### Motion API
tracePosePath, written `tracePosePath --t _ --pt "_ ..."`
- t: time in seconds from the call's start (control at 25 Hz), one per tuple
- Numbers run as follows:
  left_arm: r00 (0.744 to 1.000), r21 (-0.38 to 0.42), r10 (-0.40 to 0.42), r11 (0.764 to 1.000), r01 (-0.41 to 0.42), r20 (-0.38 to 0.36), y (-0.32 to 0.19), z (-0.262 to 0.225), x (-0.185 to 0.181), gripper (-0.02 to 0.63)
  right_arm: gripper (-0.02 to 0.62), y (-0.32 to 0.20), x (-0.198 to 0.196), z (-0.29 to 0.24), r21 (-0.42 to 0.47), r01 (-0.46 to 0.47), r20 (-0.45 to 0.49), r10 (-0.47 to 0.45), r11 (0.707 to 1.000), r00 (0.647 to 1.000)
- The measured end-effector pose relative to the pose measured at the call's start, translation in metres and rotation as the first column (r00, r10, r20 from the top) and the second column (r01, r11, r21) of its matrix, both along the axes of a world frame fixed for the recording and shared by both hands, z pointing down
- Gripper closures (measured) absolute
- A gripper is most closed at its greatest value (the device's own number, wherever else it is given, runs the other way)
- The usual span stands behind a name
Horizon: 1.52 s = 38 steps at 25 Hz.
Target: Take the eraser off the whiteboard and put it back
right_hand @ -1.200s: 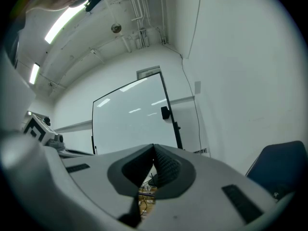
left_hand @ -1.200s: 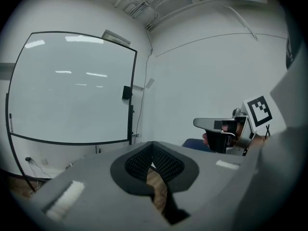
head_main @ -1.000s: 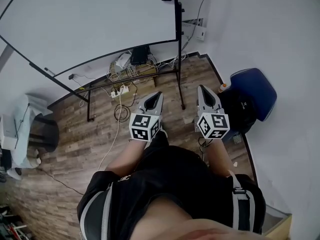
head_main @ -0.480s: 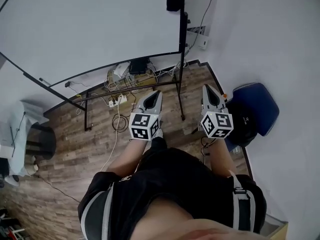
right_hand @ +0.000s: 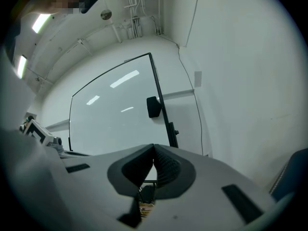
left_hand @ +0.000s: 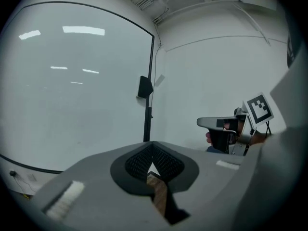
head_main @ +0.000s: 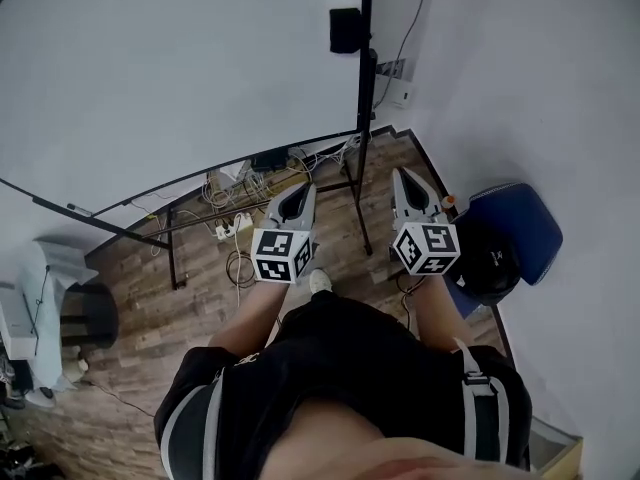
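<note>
Eraser (head_main: 345,30), a dark block, sits on the whiteboard (head_main: 180,78) against the board's right edge, beside the black stand post (head_main: 362,118), at about 12 o'clock in the head view. In the left gripper view it lies at 12 o'clock above the jaws, and in the right gripper view likewise, well apart from both tools. The left gripper (head_main: 299,190) has its jaws pressed together with nothing between them. The right gripper (head_main: 403,175) is likewise closed and empty. Both point toward the board, side by side in front of the person. Compared with one second earlier, the board fills more of the head view, the eraser has dropped lower into frame, and the cables (head_main: 250,173) on the floor under the board lie nearer the grippers. This indicates an approach under way: the eraser is not yet within reach, and a gripper must be opened before the removal step can begin
</note>
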State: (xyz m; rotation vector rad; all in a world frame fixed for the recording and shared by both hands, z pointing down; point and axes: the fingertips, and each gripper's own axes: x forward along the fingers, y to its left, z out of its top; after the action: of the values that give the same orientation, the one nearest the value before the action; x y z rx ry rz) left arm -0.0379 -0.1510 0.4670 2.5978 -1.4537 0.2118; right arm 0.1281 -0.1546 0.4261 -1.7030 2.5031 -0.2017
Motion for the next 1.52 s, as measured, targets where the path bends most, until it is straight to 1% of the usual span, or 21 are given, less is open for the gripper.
tracePosePath --t 0.16,0.32,0.52,0.68,0.8,0.88,1.0,1.12,1.2,1.4,1.52 --pt "1.000 0.011 0.017 1.000 -0.017 0.012 -0.040 -0.002 -0.017 0.596 0.589 -0.041 -0.022 0.001 -0.007 0.000 -0.001 0.000 1.000 1.000" --pt "0.999 0.051 0.011 0.999 -0.013 0.034 -0.077 -0.006 -0.039 0.595 0.589 -0.078 -0.044 -0.005 0.008 -0.006 -0.005 0.006 1.000 1.000" --pt "0.999 0.090 0.025 0.996 -0.028 0.033 -0.107 -0.014 -0.056 0.595 0.589 -0.105 -0.067 -0.011 0.019 -0.010 -0.001 0.010 1.000 1.000" --pt "1.000 0.062 0.010 0.998 -0.010 0.011 -0.119 -0.009 -0.064 0.595 0.589 -0.113 -0.072 -0.007 -0.009 0.006 0.030 -0.005 1.000 1.000" --pt "1.000 0.040 -0.001 0.999 0.001 0.006 -0.123 -0.003 -0.065 0.595 0.589 -0.121 -0.066 -0.008 -0.015 0.001 0.026 0.000 1.000 1.000" --pt "1.000 0.037 -0.001 0.999 0.000 0.002 -0.128 -0.004 -0.064 0.596 0.589 -0.128 -0.062 -0.017 0.006 -0.006 0.019 0.006 1.000 1.000" --pt "1.000 0.058 -0.001 0.998 0.001 -0.001 -0.133 -0.011 -0.060 0.595 0.589 -0.135 -0.059 -0.039 0.064 -0.029 0.008 0.029 0.998 1.000" --pt "1.000 0.057 -0.011 0.998 0.013 -0.027 -0.135 -0.013 -0.056 0.596 0.585 -0.140 -0.061 -0.064 0.142 -0.043 0.008 0.042 0.989 0.999" --pt "0.999 0.046 -0.016 0.999 0.017 -0.039 -0.137 -0.011 -0.052 0.595 0.468 -0.148 -0.066 -0.080 0.183 -0.030 -0.016 0.034 0.983 0.999" --pt "0.999 0.036 -0.012 0.999 0.013 -0.045 -0.135 -0.007 -0.044 0.595 0.392 -0.171 -0.072 -0.105 0.213 -0.073 -0.101 0.096 0.974 0.990" --pt "0.999 0.025 -0.018 0.999 0.019 -0.046 -0.134 -0.003 -0.045 0.595 0.373 -0.185 -0.072 -0.114 0.201 -0.091 -0.081 0.110 0.975 0.991"
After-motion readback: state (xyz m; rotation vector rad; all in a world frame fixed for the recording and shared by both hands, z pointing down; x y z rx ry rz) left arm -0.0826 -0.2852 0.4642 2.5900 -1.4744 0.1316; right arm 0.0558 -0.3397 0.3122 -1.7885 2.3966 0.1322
